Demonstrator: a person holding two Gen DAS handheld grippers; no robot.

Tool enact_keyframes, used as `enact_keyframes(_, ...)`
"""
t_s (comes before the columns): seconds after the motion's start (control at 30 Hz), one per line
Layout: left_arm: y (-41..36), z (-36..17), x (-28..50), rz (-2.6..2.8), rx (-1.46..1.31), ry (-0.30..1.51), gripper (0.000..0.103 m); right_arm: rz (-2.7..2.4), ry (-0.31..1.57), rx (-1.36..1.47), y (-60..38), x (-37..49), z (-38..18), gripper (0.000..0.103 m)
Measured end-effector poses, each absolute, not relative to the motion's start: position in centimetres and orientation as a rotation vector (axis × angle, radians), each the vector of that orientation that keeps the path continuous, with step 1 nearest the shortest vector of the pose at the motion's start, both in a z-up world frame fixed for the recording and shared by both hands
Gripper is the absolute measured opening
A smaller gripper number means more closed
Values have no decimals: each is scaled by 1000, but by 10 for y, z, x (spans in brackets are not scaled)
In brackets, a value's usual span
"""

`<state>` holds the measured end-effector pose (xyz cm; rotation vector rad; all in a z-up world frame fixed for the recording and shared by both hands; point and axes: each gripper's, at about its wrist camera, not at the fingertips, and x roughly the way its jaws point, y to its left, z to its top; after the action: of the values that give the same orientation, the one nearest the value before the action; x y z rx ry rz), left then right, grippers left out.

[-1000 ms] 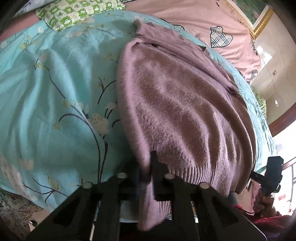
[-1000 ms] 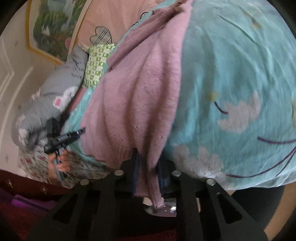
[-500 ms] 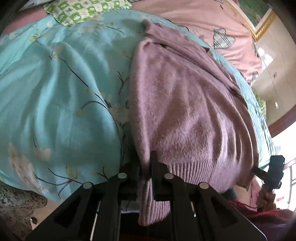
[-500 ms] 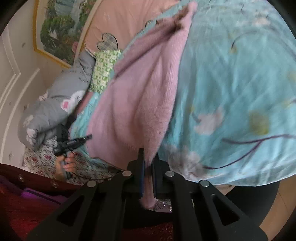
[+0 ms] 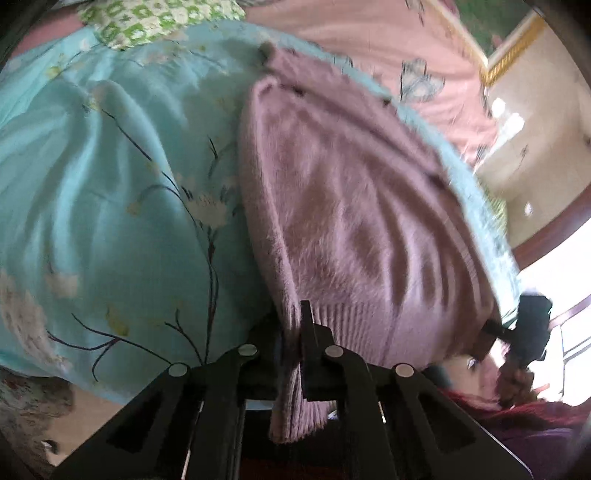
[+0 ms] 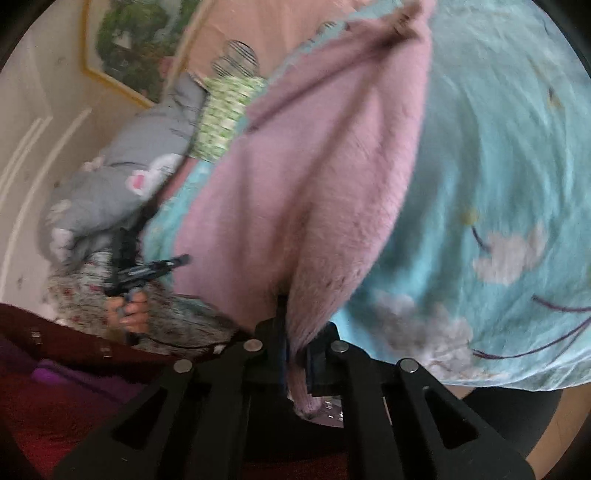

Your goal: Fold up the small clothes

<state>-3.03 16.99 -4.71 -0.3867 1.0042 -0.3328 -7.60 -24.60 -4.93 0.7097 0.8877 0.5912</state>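
A mauve knitted sweater (image 5: 354,206) lies lengthwise on a turquoise floral bedspread (image 5: 103,192). My left gripper (image 5: 293,325) is shut on the near left corner of its ribbed hem, and a flap of knit hangs down between the fingers. In the right wrist view the same sweater (image 6: 303,177) rises in a lifted fold, with my right gripper (image 6: 295,332) shut on the hem's other corner. Each view shows the opposite gripper in a hand at the bed's near edge, the right one (image 5: 528,332) and the left one (image 6: 140,273).
A green patterned pillow (image 5: 159,18) and a pink headboard cloth (image 5: 369,40) lie at the far end of the bed. A grey quilt (image 6: 122,181) is bunched at the bed's left side. A framed picture (image 6: 133,44) hangs on the wall.
Both grippers have clamped tighter on the hem corners. The right one has lifted its corner, so the sweater's near end stands up in a taller fold. The left view has slid sideways a little.
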Motion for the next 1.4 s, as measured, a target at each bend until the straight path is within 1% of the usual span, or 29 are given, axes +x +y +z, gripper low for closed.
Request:
enact_keyframes(0.2, 180, -21, -28, -324, -392, 915, 4, 641, 731, 781, -273, -76, -5, 7)
enact_keyframes(0.4, 189, 22, -2, -341, -438, 777, 4, 653, 593, 836, -295, -57, 23, 7)
enact_keyframes(0.5, 189, 42, 23, -343, -448, 724, 4, 631, 546, 845, -305, -39, 29, 7)
enact_keyframes(0.63, 177, 67, 78, -343, -442, 671, 4, 584, 513, 825, -317, -3, 38, 7)
enact_keyframes(0.8, 155, 82, 151, -352, -417, 667, 4, 447, 488, 830, -342, 48, 46, 7)
enact_keyframes(0.9, 140, 79, 204, -335, -405, 692, 4, 405, 494, 811, -355, 81, 46, 7)
enact_keyframes(1.03, 129, 63, 276, -300, -443, 742, 4, 350, 510, 786, -369, 139, 43, 7)
enact_keyframes(1.2, 125, 40, 344, -232, -439, 787, 4, 298, 541, 781, -387, 210, 29, 7)
enact_keyframes(1.27, 126, 29, 365, -209, -448, 815, 4, 273, 577, 785, -392, 232, 19, 7)
enact_keyframes(1.4, 120, -8, 404, -166, -411, 886, 4, 194, 712, 768, -398, 274, -19, 7)
